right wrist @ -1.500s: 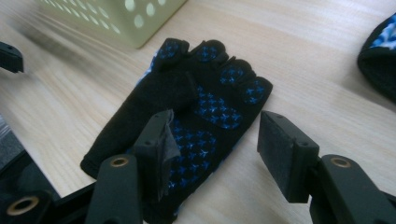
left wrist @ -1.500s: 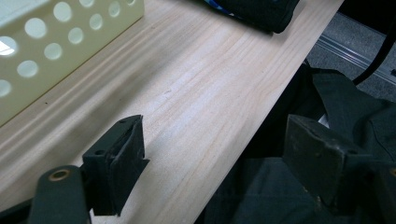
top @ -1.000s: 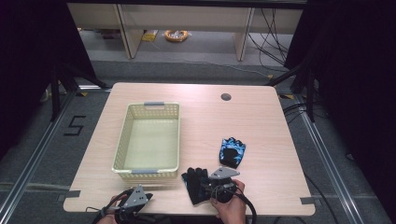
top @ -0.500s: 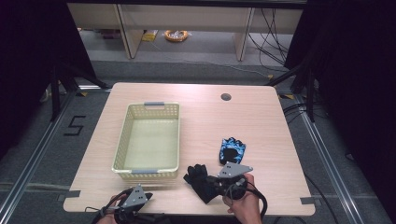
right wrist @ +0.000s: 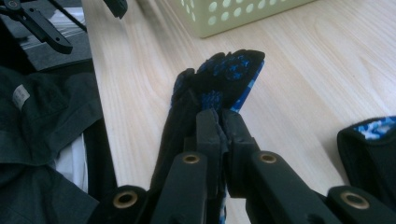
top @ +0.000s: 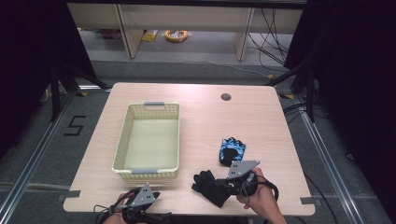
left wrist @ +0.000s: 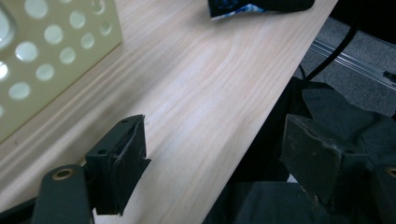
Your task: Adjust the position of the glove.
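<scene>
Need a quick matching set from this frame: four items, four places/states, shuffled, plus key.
Items:
1. right tool
2. left tool
3. basket
4. second glove

States:
A. lying flat on the table right of the basket
B. jaws wide apart, nothing between them
C. cream, perforated walls, nothing inside
D. clamped on the black glove with blue dots

Pairs: 1-D, 2-B, 3-C, 4-A
</scene>
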### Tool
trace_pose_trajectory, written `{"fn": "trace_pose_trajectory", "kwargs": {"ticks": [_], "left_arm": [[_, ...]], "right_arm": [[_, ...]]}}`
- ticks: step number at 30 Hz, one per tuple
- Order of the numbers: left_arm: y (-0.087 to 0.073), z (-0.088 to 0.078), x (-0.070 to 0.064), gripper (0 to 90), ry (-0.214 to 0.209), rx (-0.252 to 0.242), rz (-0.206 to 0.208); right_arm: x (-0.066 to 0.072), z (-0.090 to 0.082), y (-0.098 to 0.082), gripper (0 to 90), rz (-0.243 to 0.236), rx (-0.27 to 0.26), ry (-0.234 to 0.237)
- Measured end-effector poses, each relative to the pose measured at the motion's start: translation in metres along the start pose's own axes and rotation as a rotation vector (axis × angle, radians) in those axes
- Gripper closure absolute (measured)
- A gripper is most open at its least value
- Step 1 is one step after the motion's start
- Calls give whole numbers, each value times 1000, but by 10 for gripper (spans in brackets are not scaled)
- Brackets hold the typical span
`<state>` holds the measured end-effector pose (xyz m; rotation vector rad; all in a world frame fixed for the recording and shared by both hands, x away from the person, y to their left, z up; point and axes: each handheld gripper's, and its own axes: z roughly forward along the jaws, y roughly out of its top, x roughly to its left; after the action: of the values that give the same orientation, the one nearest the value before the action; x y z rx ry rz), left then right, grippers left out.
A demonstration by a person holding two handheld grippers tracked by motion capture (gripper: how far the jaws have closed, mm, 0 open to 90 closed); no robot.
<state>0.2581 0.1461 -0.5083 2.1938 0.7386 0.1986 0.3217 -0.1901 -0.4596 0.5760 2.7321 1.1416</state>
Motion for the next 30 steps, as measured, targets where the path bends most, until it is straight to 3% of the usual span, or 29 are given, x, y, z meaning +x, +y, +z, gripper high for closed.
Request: {"fn": "trace_pose_trajectory", "kwargs": {"ticks": [4, 5, 6, 7, 8, 11, 12, 14, 15, 17, 19, 21, 22, 23, 24, 25, 26, 29, 30], "left_arm": [[6, 1, 2, 221, 5, -9, 37], [7, 2, 1, 221, 4, -19, 22], [6, 4, -1, 222, -3, -33, -22], [6, 3, 1, 222, 2, -12, -3], [6, 3, 2, 222, 12, -4, 11], [5, 5, 0, 223, 3, -20, -1], [6, 5, 2, 223, -1, 3, 19], [6, 6, 1, 223, -3, -5, 42], [7, 7, 1, 224, 0, 2, 51], [7, 9, -2, 224, -12, -17, 5], [8, 9, -1, 223, -4, -14, 13], [9, 8, 0, 224, -4, -5, 46], [9, 9, 0, 223, -1, -6, 44], [8, 9, -1, 223, -12, -20, 28], [8, 8, -1, 223, -4, -3, 20], [8, 8, -2, 223, -11, -16, 6], [8, 6, 0, 223, -3, 3, 28], [8, 2, 0, 223, -1, -7, 34], [8, 2, 0, 223, -7, -26, 29]], "right_arm": [[-15, 7, 8, 876, -46, 7, 38], [-17, 10, 11, 876, -49, 24, 51], [-20, 13, 13, 876, -64, 38, 56], [-23, 17, 15, 875, -95, 55, 63], [-25, 20, 16, 875, -85, 78, 72], [-33, 29, 16, 872, -113, 95, 92], [-34, 31, 15, 871, -104, 99, 93], [-36, 34, 12, 865, -82, 102, 88], [-38, 36, 11, 858, -96, 99, 93], [-39, 39, 9, 841, -94, 114, 77], [-39, 41, 7, 795, -78, 115, 71], [-39, 41, 6, 727, -51, 123, 48], [-38, 40, 5, 686, -37, 123, 47], [-37, 39, 4, 630, -5, 105, 27], [-36, 35, 4, 595, 47, 100, -10], [-36, 31, 4, 591, 76, 78, -21], [-35, 26, 4, 576, 95, 53, -29], [-41, 11, 7, 505, 239, -47, -135], [-43, 1, 8, 500, 347, -61, -172]]}}
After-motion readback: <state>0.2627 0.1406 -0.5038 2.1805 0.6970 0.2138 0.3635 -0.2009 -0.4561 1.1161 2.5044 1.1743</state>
